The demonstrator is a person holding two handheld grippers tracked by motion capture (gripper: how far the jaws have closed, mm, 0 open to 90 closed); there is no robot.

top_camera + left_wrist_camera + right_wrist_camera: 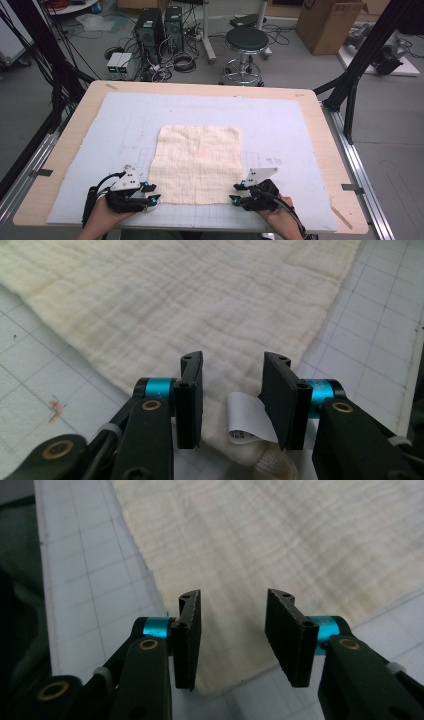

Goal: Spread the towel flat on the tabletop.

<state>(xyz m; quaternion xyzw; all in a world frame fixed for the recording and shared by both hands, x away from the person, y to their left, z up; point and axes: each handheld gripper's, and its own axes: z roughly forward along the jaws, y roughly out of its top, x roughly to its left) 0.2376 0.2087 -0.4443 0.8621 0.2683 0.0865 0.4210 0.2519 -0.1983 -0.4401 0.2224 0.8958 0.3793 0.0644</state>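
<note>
Flat cream cloth (197,164), w/ white tag (245,421)

cloth (197,162): cream crinkled woven fabric, matt | mat (280,125): smooth, gridded

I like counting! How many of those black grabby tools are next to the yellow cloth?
2. The left tool sits at the cloth's near left corner, and the right tool at its near right corner. Both are open, with a corner between their jaws.

Grey floor, stool (246,41), cardboard box (330,22).
</note>
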